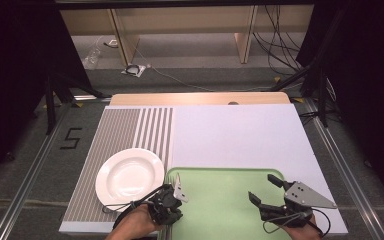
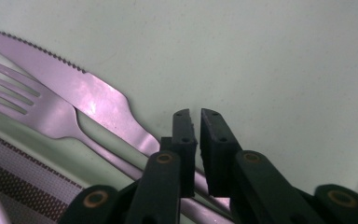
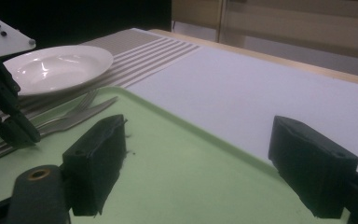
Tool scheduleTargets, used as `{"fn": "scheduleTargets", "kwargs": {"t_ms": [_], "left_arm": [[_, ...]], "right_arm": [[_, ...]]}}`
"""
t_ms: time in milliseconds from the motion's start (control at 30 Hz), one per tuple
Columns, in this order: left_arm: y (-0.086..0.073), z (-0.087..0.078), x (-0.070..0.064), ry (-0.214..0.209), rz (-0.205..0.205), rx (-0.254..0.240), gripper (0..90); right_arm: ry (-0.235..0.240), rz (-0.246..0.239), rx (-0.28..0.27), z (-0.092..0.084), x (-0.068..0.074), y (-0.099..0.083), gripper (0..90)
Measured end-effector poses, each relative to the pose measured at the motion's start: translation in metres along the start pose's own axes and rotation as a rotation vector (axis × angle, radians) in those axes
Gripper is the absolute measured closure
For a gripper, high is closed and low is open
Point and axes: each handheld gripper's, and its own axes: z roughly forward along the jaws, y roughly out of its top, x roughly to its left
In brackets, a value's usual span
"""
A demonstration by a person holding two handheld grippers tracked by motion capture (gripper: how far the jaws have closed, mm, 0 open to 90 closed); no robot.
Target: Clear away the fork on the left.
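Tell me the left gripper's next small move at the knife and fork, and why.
Probably lower the left gripper and close on the knife handle. Its jaws stand nearly shut with a thin gap, above the handles and holding nothing, while the knife and fork lie side by side at the green tray's left edge beside the plate.

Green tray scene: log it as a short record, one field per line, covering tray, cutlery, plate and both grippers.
tray: green tray on the white mat, nearest the person
cutlery: knife and fork side by side along the tray's left edge
plate: white plate, empty, on the striped mat left of the tray
left gripper: left gripper over the cutlery handles, jaws nearly together with a narrow gap, nothing visibly pinched
right gripper: right gripper open over the tray, holding nothing
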Motion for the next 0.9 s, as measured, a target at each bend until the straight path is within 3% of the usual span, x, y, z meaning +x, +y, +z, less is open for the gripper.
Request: {"fn": "scheduleTargets", "kwargs": {"t_ms": [100,267,400,900], "left_arm": [[0.0,-0.005,0.001,0.001,0.013,-0.022,76.9],[-0.001,-0.012,0.006,-0.002,-0.012,-0.058,59.6],[-0.001,-0.018,0.012,0.011,-0.09,-0.082,44.6],[-0.015,-0.047,0.036,0.057,-0.219,-0.219,24.2]], "right_arm": [[0.0,0.0,0.002,0.0,0.0,0.0,19.8],[-0.001,0.004,0.005,-0.001,0.0,0.0,19.8],[-0.001,0.006,0.0,0.0,0.0,0.0,19.8],[-0.003,0.003,-0.002,-0.001,-0.001,0.0,19.7]]}}
